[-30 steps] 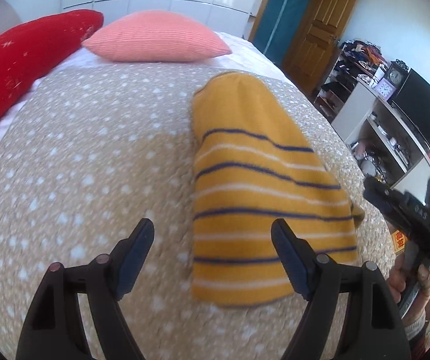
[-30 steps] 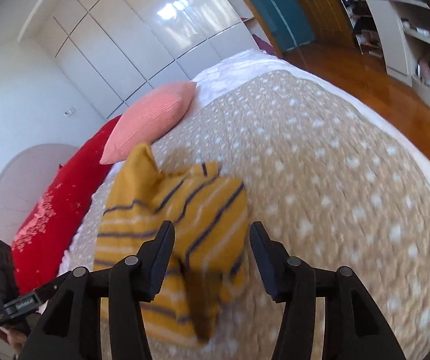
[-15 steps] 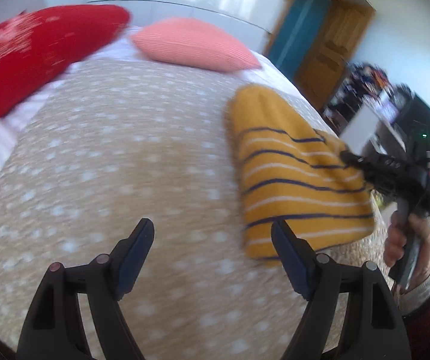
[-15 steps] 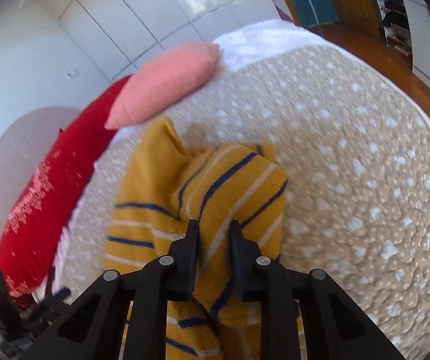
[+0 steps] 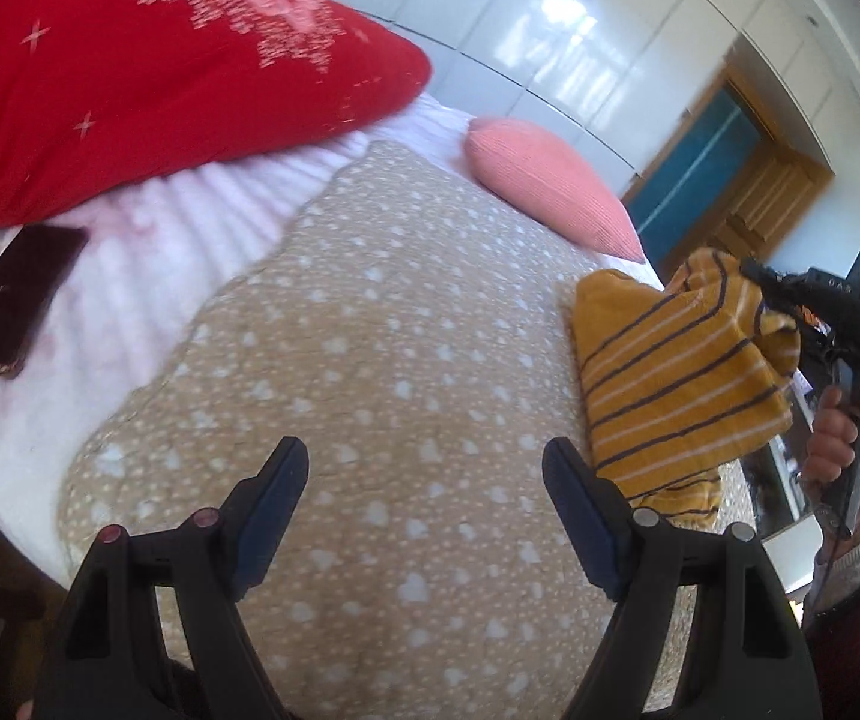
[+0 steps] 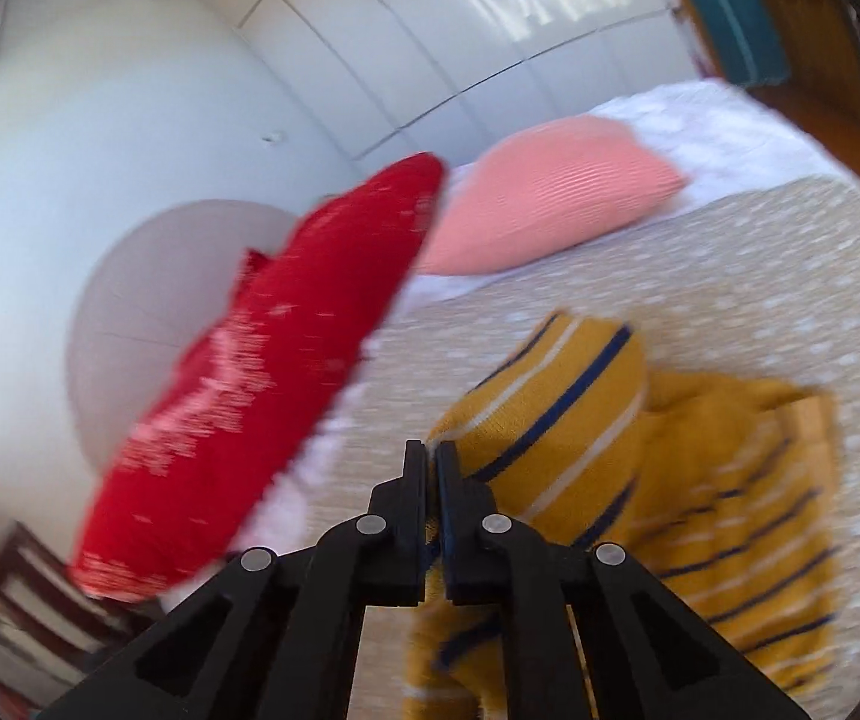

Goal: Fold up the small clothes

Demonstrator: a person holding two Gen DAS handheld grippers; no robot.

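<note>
At the right edge of the tan white-speckled bedspread (image 5: 369,330), the mustard-yellow knit garment with navy and white stripes (image 5: 676,384) hangs lifted from the right gripper (image 6: 430,462), whose jaws have just been closing and pinch its edge. The left gripper (image 5: 423,480) stands spread, empty. The thin pinch could slip — the knit would drop unfolded. No readable writing.
</note>
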